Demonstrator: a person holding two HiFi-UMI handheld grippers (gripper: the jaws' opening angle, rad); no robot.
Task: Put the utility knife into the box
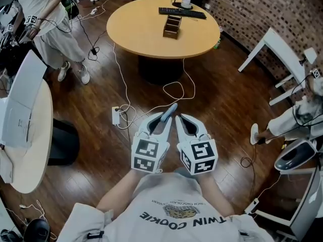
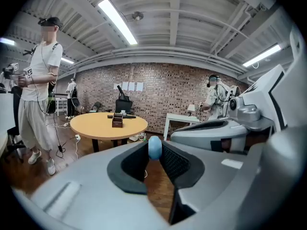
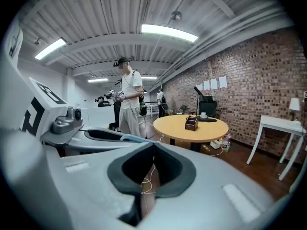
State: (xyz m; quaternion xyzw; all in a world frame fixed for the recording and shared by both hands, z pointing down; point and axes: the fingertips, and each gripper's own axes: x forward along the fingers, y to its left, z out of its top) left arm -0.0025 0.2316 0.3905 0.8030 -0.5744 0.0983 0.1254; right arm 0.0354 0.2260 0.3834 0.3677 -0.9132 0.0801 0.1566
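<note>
A blue utility knife [image 1: 170, 111] sticks out past the tips of my left gripper [image 1: 165, 120], which is shut on it at chest height over the wooden floor. In the left gripper view the knife's blue end [image 2: 155, 147] sits pinched between the dark pads [image 2: 175, 163]. My right gripper [image 1: 179, 119] is held close beside the left one, shut with nothing in it; its pads [image 3: 168, 169] meet at the tip. The dark wooden box [image 1: 172, 26] stands on the round tan table [image 1: 146, 39] far ahead, also seen as the box [image 2: 117, 121] and the box [image 3: 192, 123].
A black keyboard [image 1: 182, 12] and a white cup [image 1: 186, 3] lie behind the box. Cables and a power strip [image 1: 116, 116] cross the floor between me and the table. A white round table [image 1: 25, 130] is at left, a person [image 1: 48, 19] far left, a white desk [image 1: 275, 49] right.
</note>
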